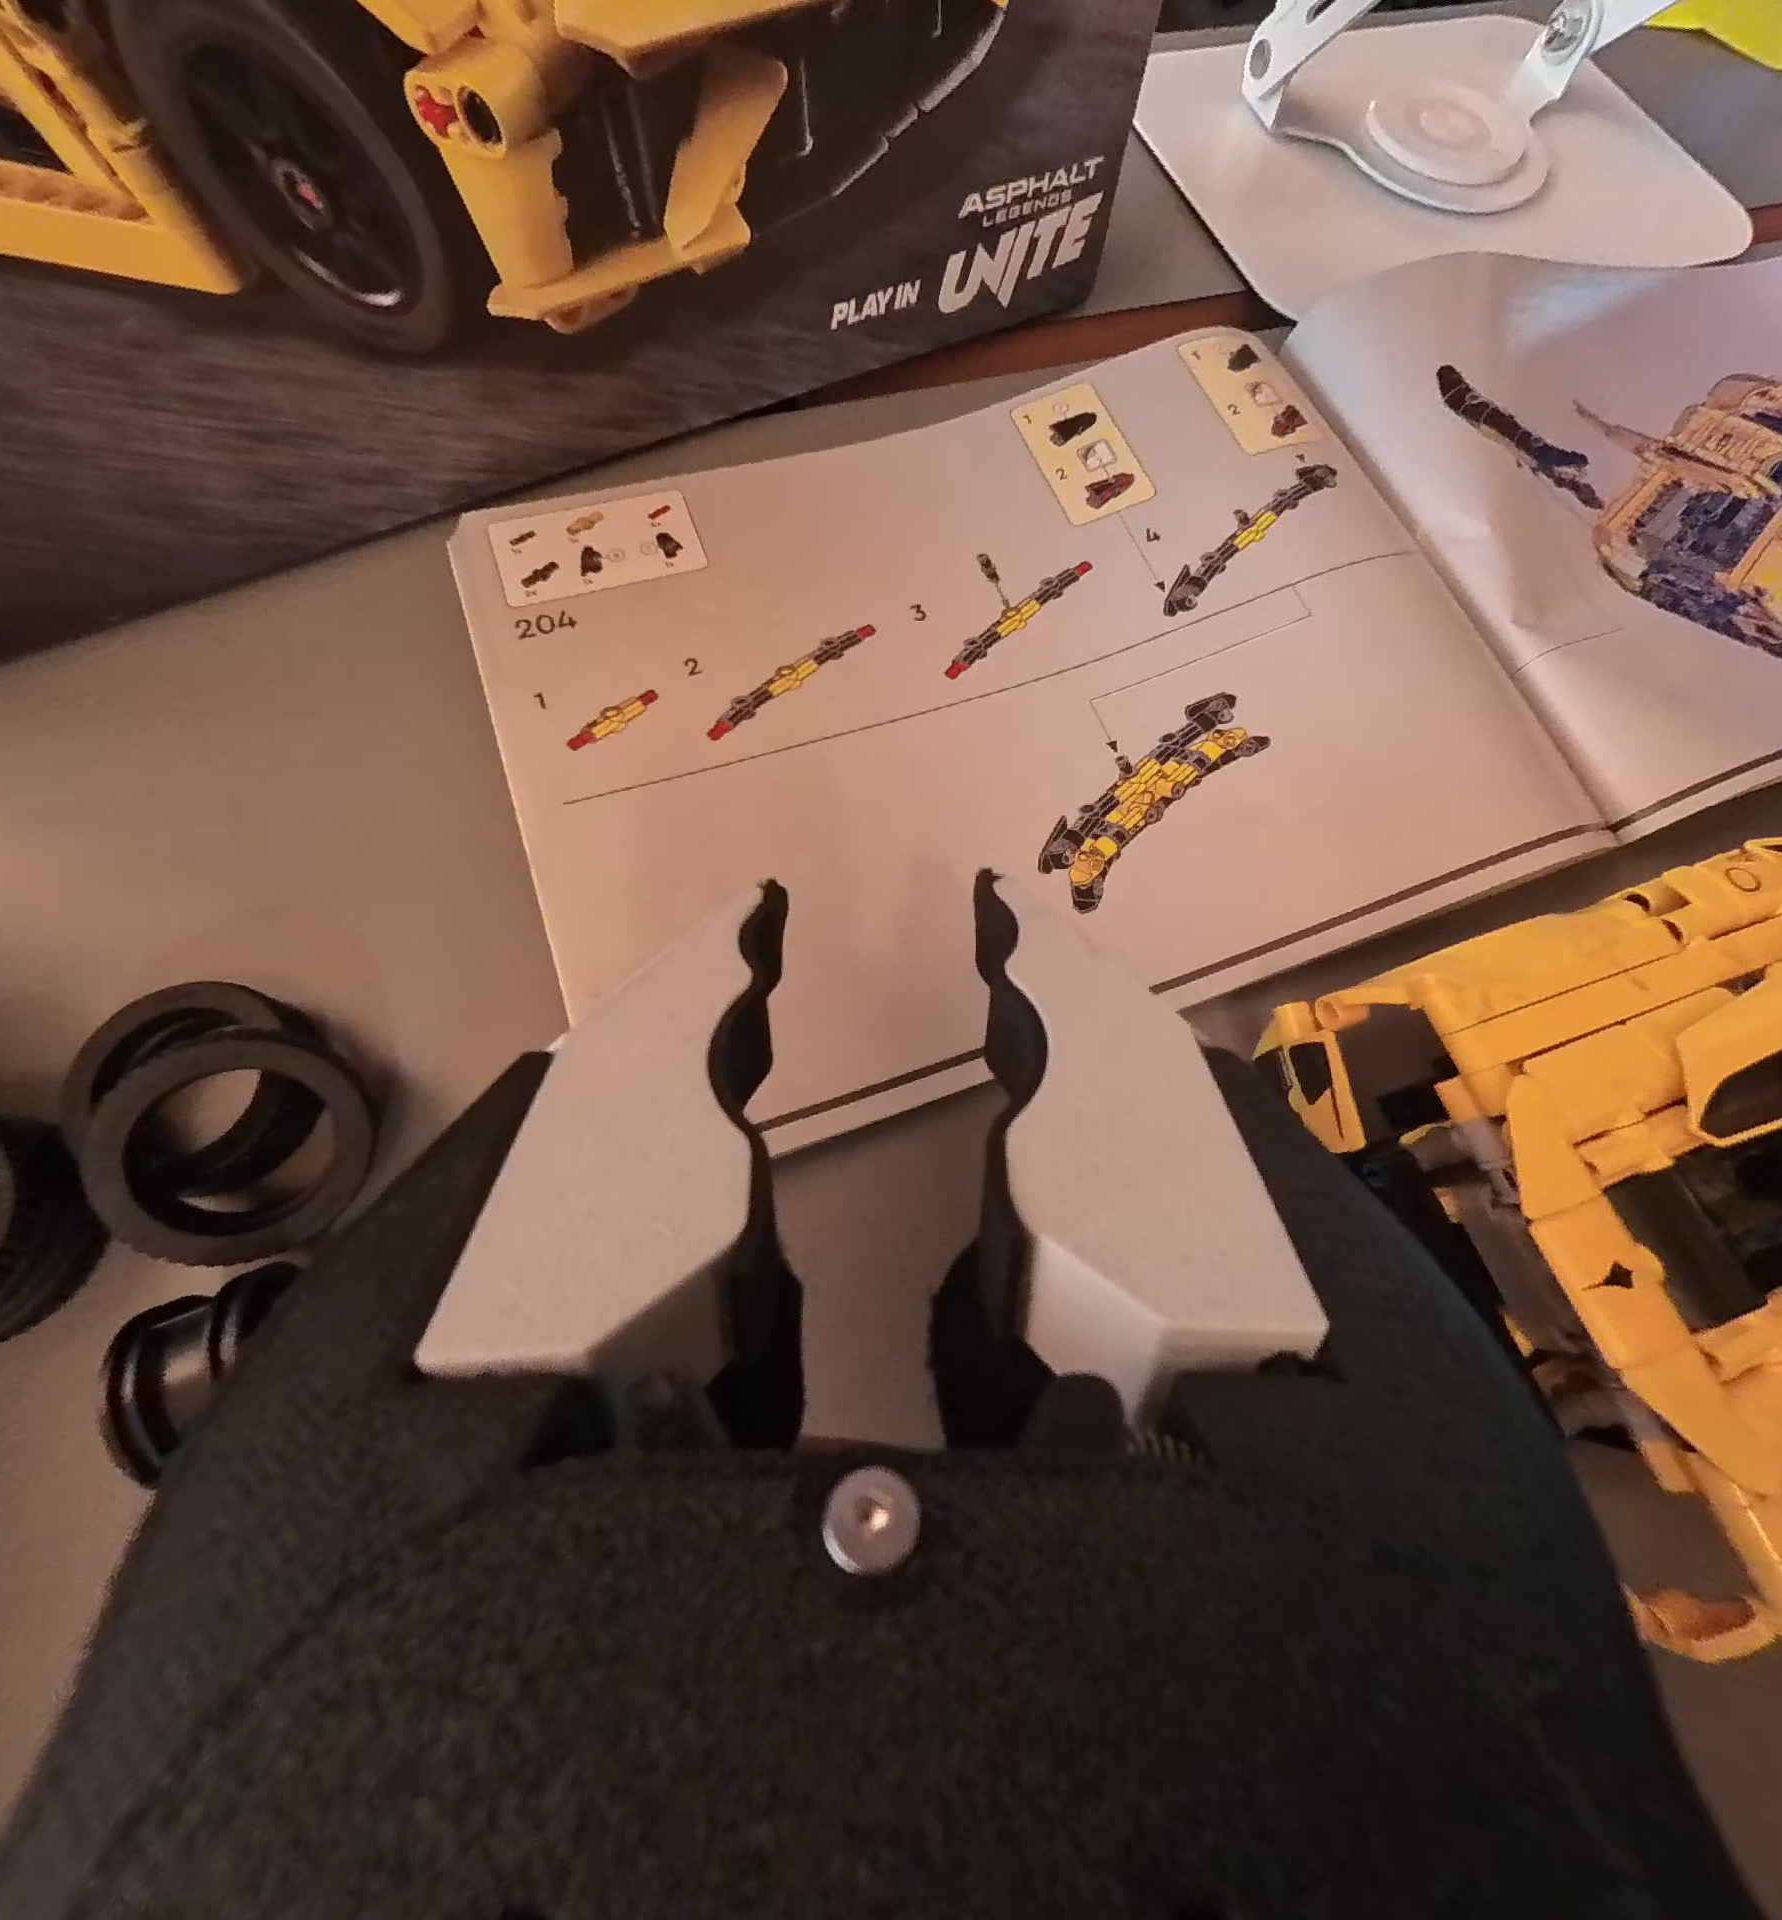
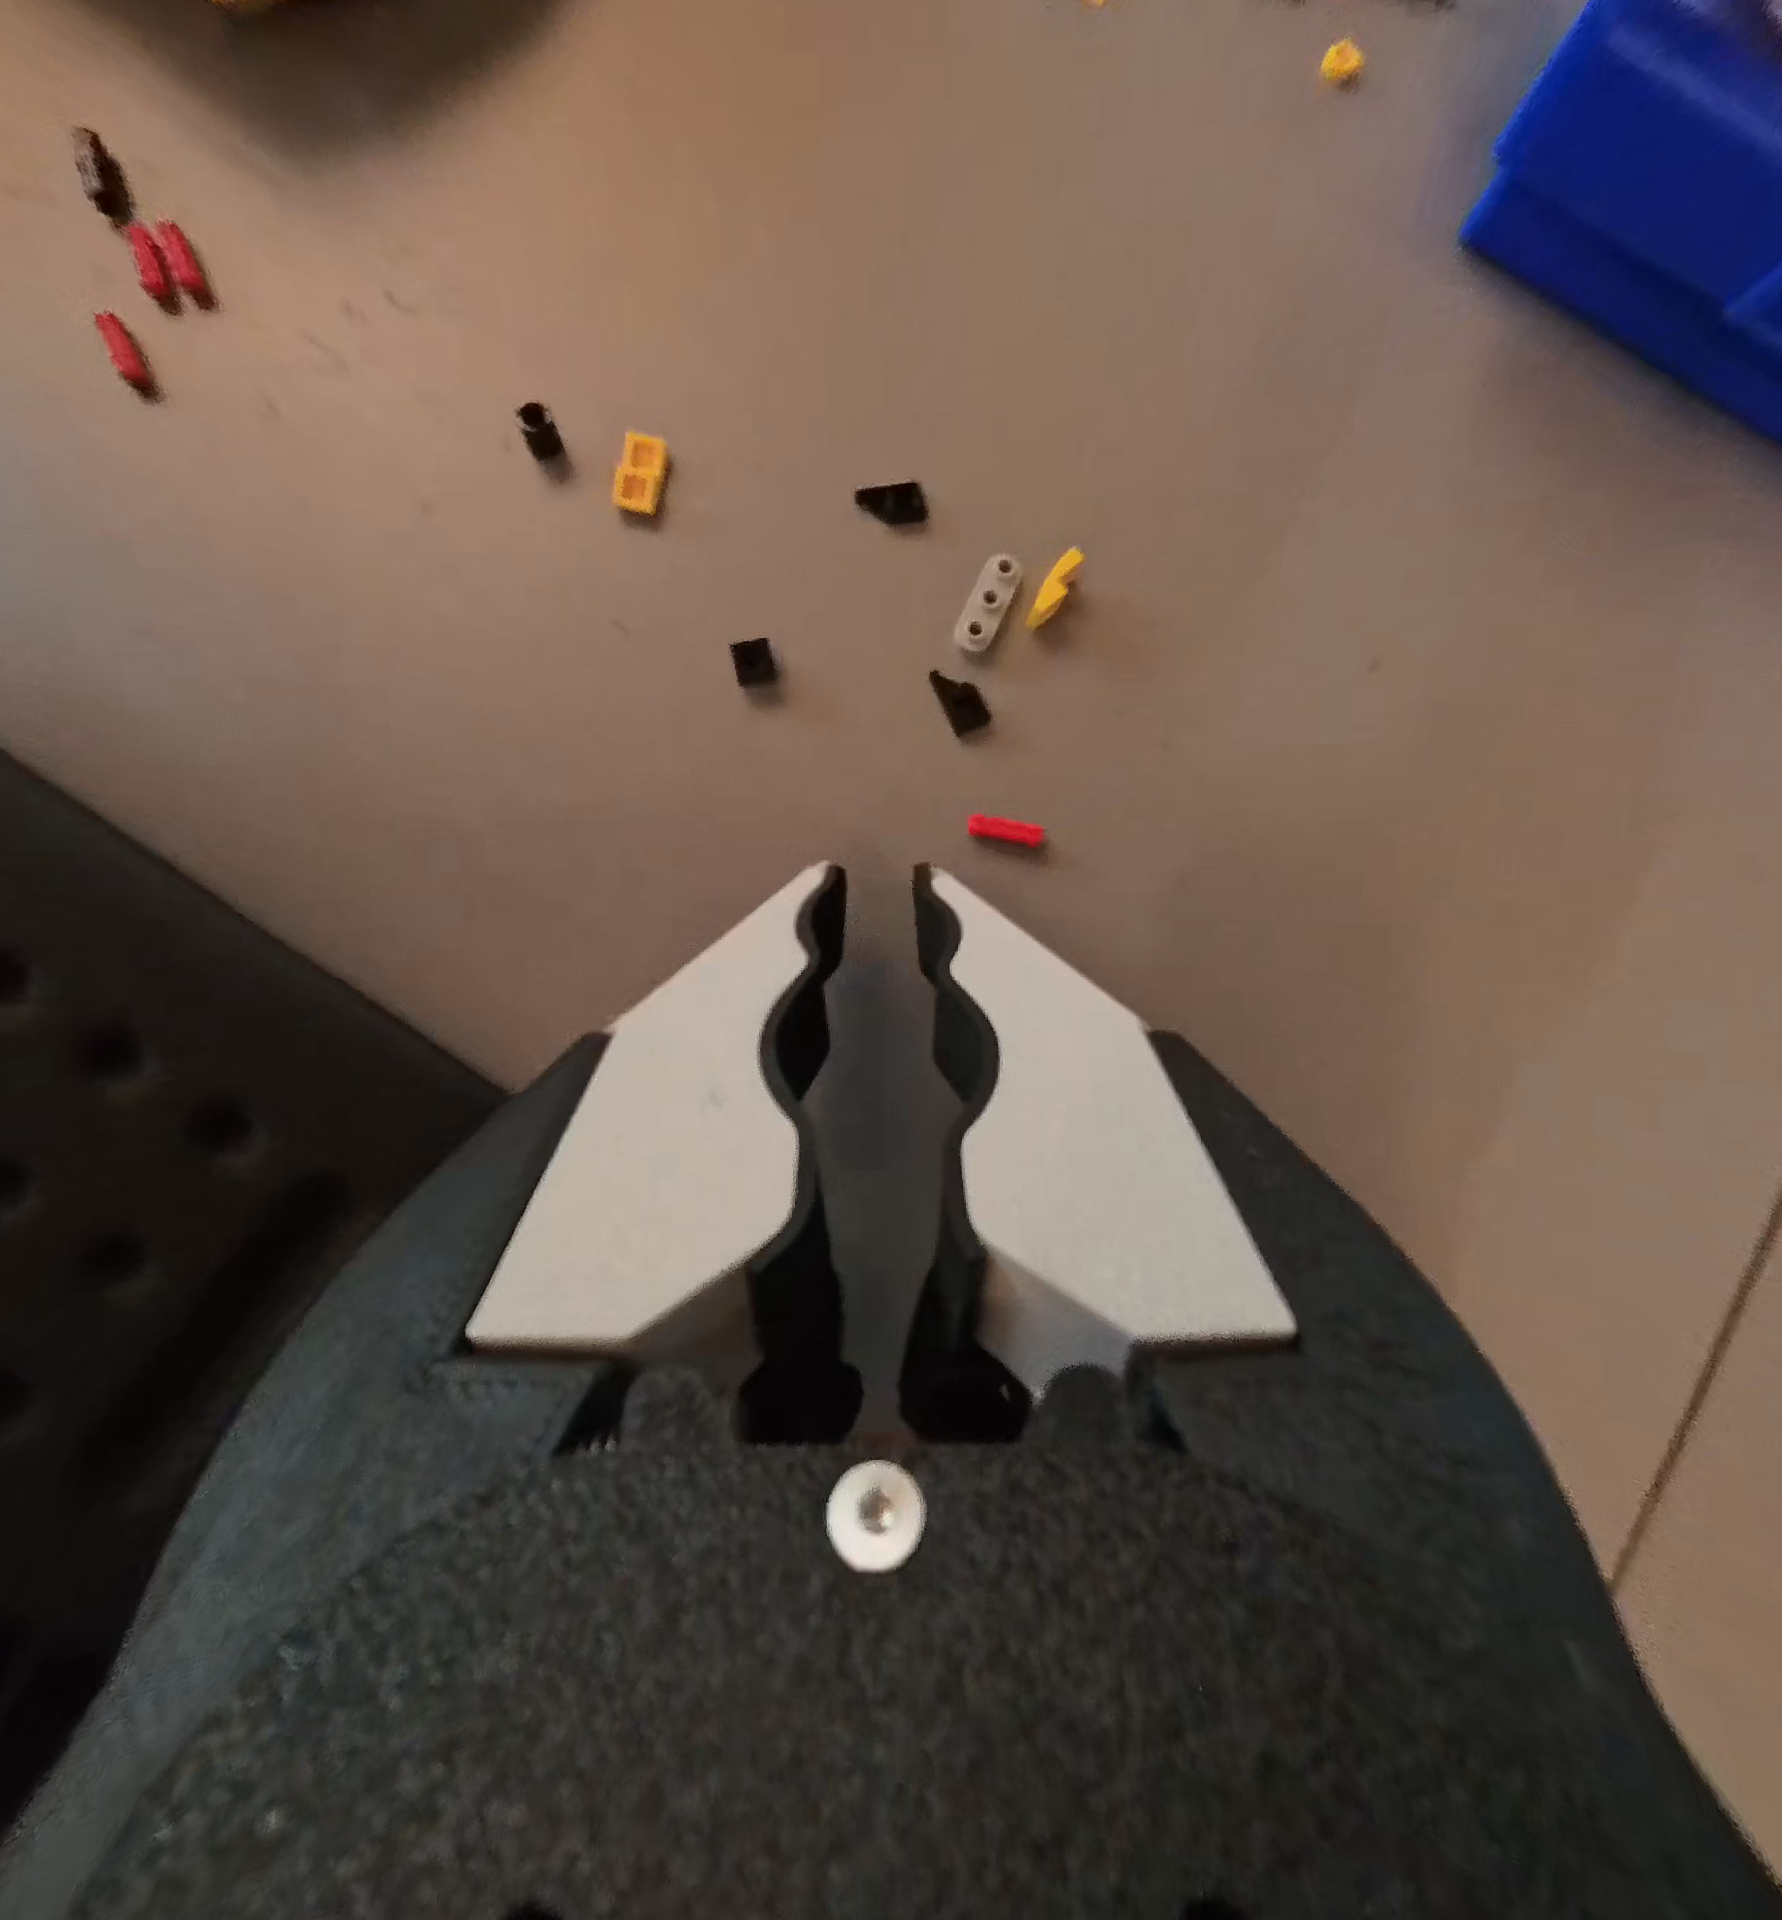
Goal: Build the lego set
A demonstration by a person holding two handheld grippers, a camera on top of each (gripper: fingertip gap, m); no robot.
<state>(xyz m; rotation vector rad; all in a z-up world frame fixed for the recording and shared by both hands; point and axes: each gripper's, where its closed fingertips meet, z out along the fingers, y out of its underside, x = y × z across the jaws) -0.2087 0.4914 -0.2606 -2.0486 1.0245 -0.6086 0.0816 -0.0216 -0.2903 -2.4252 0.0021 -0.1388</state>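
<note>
My left gripper (image 1: pixel 882 894) is open and empty above the lower edge of the open instruction booklet (image 1: pixel 866 665). A part-built yellow car body (image 1: pixel 1552 1174) lies to its right. Black tyres (image 1: pixel 222 1122) lie to its left. My right gripper (image 2: pixel 879 878) is open a little and empty above the table. A small red axle (image 2: pixel 1005 829) lies just ahead and right of its tips. Farther on lie loose pieces: black ones (image 2: pixel 960 704), a grey three-hole beam (image 2: pixel 989 603), a yellow plate (image 2: pixel 641 471) and several red pins (image 2: pixel 165 265).
The set's box (image 1: pixel 451 208) stands behind the booklet. A white stand on a grey pad (image 1: pixel 1427 135) sits at the back right. A blue bin (image 2: pixel 1697 218) is at the right view's top right. A black perforated board (image 2: pixel 118 1091) lies to the left. My right fingertips sit around 60 centimetres from my left ones. It is some 10 centimetres from my right tips to the yellow plate (image 2: pixel 641 471).
</note>
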